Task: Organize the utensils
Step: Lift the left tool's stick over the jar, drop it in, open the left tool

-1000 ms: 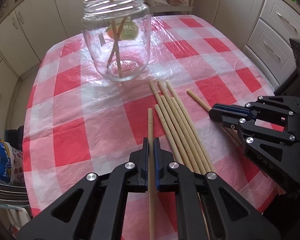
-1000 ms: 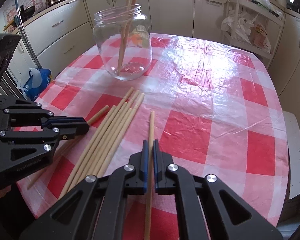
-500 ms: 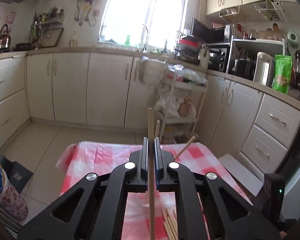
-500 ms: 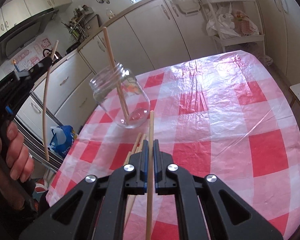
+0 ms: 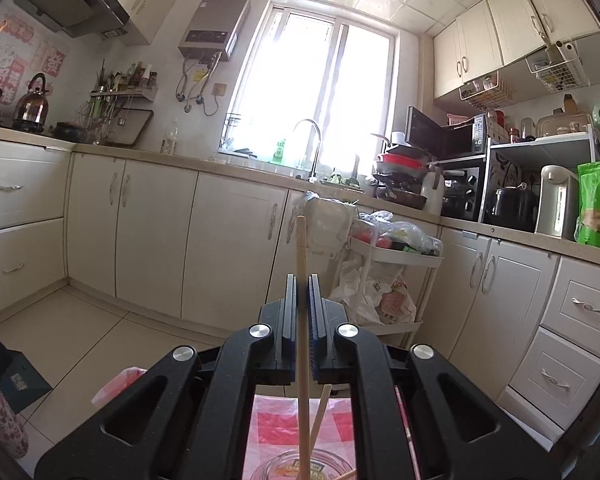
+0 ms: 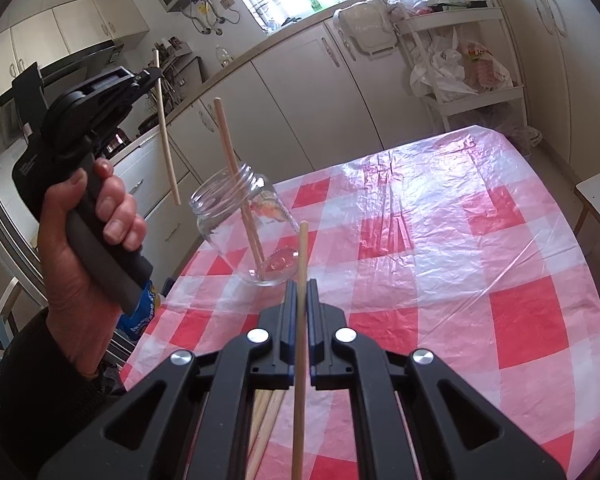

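Left gripper [image 6: 153, 76] clamped on a chopstick [image 6: 167, 136] hanging above-left of the glass jar [image 6: 244, 224], right gripper [image 6: 299, 300] pinching another chopstick [image 6: 300, 320] just short of the jar, two sticks [image 6: 236, 184] inside, spare chopsticks [image 6: 266, 420] under the right gripper

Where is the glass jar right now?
In the right wrist view the glass jar stands left of centre on the checked tablecloth, holding two chopsticks, below the left tool's chopstick.

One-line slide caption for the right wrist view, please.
Right gripper and raised left gripper each clamp a chopstick near the glass jar on the checked tablecloth.
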### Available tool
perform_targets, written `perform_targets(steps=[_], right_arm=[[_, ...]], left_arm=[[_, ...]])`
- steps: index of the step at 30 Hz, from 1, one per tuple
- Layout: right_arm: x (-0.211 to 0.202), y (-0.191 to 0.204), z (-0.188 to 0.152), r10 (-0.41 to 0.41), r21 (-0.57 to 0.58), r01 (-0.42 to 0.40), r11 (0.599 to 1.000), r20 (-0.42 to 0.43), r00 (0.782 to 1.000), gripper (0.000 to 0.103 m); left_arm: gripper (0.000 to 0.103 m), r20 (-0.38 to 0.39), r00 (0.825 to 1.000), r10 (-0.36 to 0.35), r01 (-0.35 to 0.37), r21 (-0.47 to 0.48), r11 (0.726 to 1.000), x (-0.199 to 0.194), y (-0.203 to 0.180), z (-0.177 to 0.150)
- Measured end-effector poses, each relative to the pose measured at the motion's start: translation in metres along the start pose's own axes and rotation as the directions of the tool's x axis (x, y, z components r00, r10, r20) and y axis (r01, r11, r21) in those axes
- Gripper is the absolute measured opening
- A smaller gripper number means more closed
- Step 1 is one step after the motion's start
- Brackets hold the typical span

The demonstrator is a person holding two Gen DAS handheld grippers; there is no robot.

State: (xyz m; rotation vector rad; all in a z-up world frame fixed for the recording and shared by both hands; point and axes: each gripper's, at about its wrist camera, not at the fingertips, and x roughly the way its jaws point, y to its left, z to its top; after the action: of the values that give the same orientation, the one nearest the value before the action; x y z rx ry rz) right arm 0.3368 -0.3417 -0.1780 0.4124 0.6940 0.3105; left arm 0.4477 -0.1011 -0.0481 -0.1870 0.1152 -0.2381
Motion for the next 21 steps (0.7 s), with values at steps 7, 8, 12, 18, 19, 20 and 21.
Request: perform_targets(steps=[7,8,12,18,19,20,21], right_arm=[[-0.002,-0.003,0.000,0.005,0.012,-0.005,1.000,0.008,1.000,0.005],[-0.002,-0.003,0.000,0.005,0.013,-0.005,1.000,0.009,1.000,0.005],[-0.001,-0.002,-0.001,0.009,0.015,-0.009,1.000,0.005,1.000,0.005],[0.000,-0.001,-0.002,0.015,0.017,-0.015,1.000,-0.003,1.000,0.005],[0.000,-0.001,-0.001,0.016,0.018,-0.016,1.000,-0.003,1.000,0.005],[0.000,0.000,-0.001,0.017,0.018,-0.016,1.000,-0.003,1.000,0.005],[0.001,-0.001,-0.001,0.016,0.018,-0.016,1.000,-0.003,1.000,0.005]], left_arm=[[0.005,0.002,1.000,0.022,-0.022,0.053,0.998,0.012,-0.010,-0.024],[0.005,-0.004,1.000,0.023,-0.023,0.055,0.998,0.012,-0.009,-0.028],[0.005,-0.020,0.999,0.029,-0.028,0.046,0.999,0.011,-0.003,-0.036],[0.005,0.040,0.999,0.013,-0.014,0.021,1.000,-0.004,0.001,-0.013],[0.005,0.049,0.999,0.012,-0.014,0.023,1.000,-0.004,0.001,-0.010],[0.005,0.055,0.998,0.013,-0.014,0.022,1.000,-0.003,0.000,-0.007],[0.005,0.061,0.998,0.017,-0.018,0.018,1.000,-0.002,0.000,-0.005]])
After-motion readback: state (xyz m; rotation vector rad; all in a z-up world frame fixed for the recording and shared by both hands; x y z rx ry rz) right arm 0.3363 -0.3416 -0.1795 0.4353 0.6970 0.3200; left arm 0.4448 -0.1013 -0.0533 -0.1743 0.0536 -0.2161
